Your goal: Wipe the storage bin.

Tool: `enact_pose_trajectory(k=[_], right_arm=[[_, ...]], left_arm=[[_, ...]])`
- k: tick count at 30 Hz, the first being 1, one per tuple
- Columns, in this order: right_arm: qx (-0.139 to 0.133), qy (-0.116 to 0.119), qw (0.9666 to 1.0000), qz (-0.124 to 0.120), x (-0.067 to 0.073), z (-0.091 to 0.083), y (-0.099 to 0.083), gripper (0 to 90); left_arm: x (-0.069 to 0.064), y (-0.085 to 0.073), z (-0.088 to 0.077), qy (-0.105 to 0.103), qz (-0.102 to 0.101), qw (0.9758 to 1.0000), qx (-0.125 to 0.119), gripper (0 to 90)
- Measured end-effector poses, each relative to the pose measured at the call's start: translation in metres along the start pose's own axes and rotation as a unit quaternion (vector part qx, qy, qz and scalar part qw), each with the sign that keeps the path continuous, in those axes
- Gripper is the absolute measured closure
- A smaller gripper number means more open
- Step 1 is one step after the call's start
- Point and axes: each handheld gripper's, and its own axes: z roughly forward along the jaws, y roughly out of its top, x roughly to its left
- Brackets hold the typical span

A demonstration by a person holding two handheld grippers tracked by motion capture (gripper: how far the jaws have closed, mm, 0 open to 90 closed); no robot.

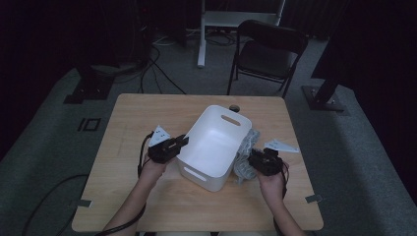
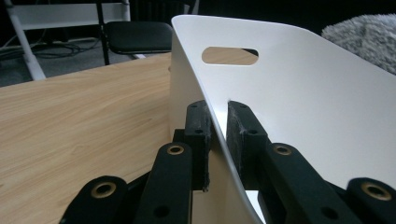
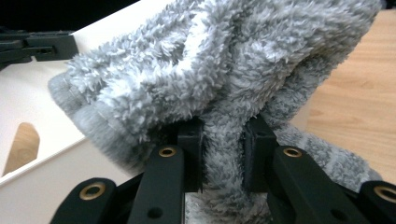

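Observation:
A white plastic bin (image 1: 216,132) with handle slots stands in the middle of the wooden table (image 1: 133,123). My left gripper (image 1: 181,142) is shut on the bin's left wall (image 2: 243,93), one jaw outside and one inside, near the rim. A fluffy grey towel (image 1: 244,155) lies bunched against the bin's right side. My right gripper (image 1: 252,160) is shut on a fold of that towel (image 3: 219,79), which bulges above the jaws. The bin's side with a handle slot (image 3: 21,144) shows just behind the towel in the right gripper view.
A black folding chair (image 1: 268,51) stands beyond the table's far edge, with a white frame leg (image 1: 201,34) and cables on the floor behind. A small dark round thing (image 1: 234,107) sits on the table just beyond the bin. Bare tabletop lies to the left and front.

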Motion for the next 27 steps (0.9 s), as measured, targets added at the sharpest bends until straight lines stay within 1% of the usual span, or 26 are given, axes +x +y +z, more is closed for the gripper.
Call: enact_pose_trajectory(k=[1, 3, 5, 6, 7, 8, 13, 15, 18, 19, 20, 21, 24, 26, 27], right_arm=[[-0.007, -0.005, 1.0000, 0.001, 0.000, 0.001, 0.000, 73.3], [-0.004, -0.007, 1.0000, -0.001, -0.002, 0.005, -0.001, 73.1], [0.007, -0.017, 0.9998, -0.004, -0.005, 0.009, -0.002, 73.1], [0.010, -0.018, 0.9998, -0.001, -0.006, 0.010, -0.002, 73.1], [0.017, -0.021, 0.9996, 0.007, -0.009, 0.012, -0.004, 73.1], [0.022, -0.024, 0.9994, 0.007, -0.010, 0.015, -0.006, 73.1], [0.043, -0.039, 0.9983, 0.008, -0.016, 0.025, -0.015, 73.3], [0.052, -0.046, 0.9976, 0.003, -0.019, 0.029, -0.018, 73.4], [0.072, -0.051, 0.9961, 0.009, -0.024, 0.037, -0.026, 73.6], [0.084, -0.050, 0.9951, 0.016, -0.027, 0.042, -0.031, 73.6], [0.091, -0.048, 0.9944, 0.024, -0.028, 0.044, -0.034, 73.7], [0.101, -0.042, 0.9933, 0.036, -0.032, 0.048, -0.038, 73.7], [0.106, -0.031, 0.9927, 0.049, -0.036, 0.049, -0.039, 73.7], [0.103, -0.035, 0.9936, 0.031, -0.033, 0.047, -0.036, 73.9], [0.099, -0.033, 0.9942, 0.027, -0.033, 0.045, -0.034, 73.9]], left_arm=[[0.000, 0.000, 0.000, -0.003, 0.000, 1.0000, 0.000, 78.8], [0.000, 0.000, 0.001, -0.006, 0.006, 1.0000, 0.000, 78.5], [0.001, 0.001, 0.001, -0.011, 0.004, 0.9999, -0.001, 78.5], [0.002, 0.000, 0.001, -0.013, -0.001, 0.9999, -0.003, 78.5], [0.002, 0.000, 0.001, -0.014, -0.002, 0.9999, -0.005, 78.4], [0.002, 0.000, 0.001, -0.013, -0.002, 0.9999, -0.006, 78.5], [0.000, 0.000, 0.002, -0.007, 0.005, 1.0000, -0.003, 78.6], [0.000, 0.001, 0.002, -0.005, 0.005, 1.0000, -0.002, 78.6], [-0.001, 0.001, 0.002, -0.004, 0.005, 1.0000, -0.002, 78.6], [-0.001, 0.001, 0.002, -0.005, 0.005, 1.0000, -0.002, 78.6], [-0.001, 0.001, 0.002, -0.005, 0.006, 1.0000, -0.002, 78.6], [-0.001, 0.001, 0.002, -0.004, 0.006, 1.0000, -0.001, 78.5], [0.000, 0.001, 0.002, -0.003, 0.005, 1.0000, -0.001, 78.5], [0.000, 0.001, 0.002, -0.004, 0.006, 1.0000, 0.000, 78.5], [0.000, 0.002, 0.002, -0.004, 0.008, 1.0000, 0.002, 78.5]])
